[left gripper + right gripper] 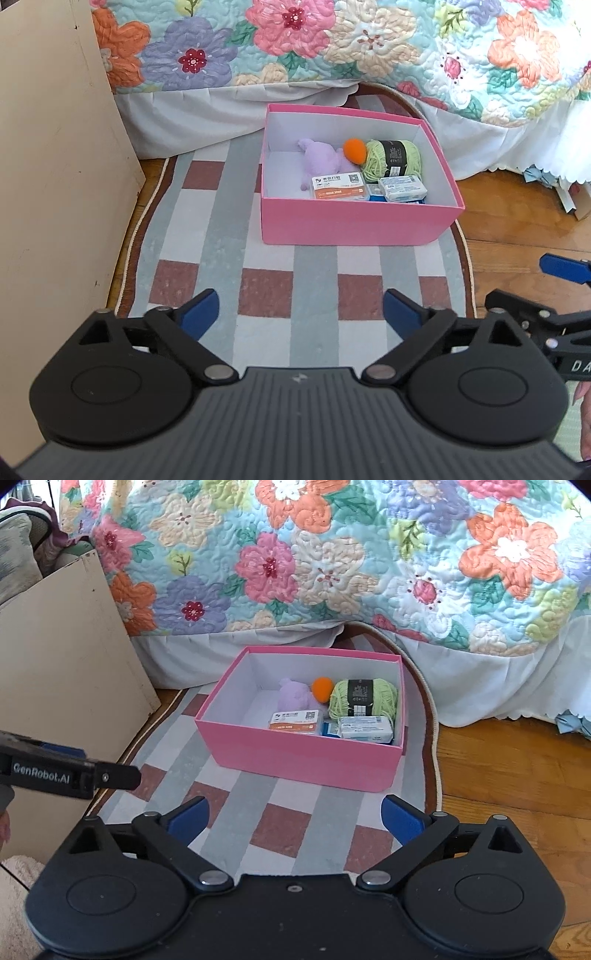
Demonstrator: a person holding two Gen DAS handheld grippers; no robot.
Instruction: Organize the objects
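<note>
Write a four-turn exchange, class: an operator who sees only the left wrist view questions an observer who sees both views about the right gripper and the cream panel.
Operator: I see only part of the right gripper at my frame's edge. Is anything between its fingers?
Observer: No. It stands open, and only the checked rug shows between them.
Operator: The cream panel runs out of my frame at the top. What is up there?
Observer: A grey patterned cushion shows above the panel's top edge.
</note>
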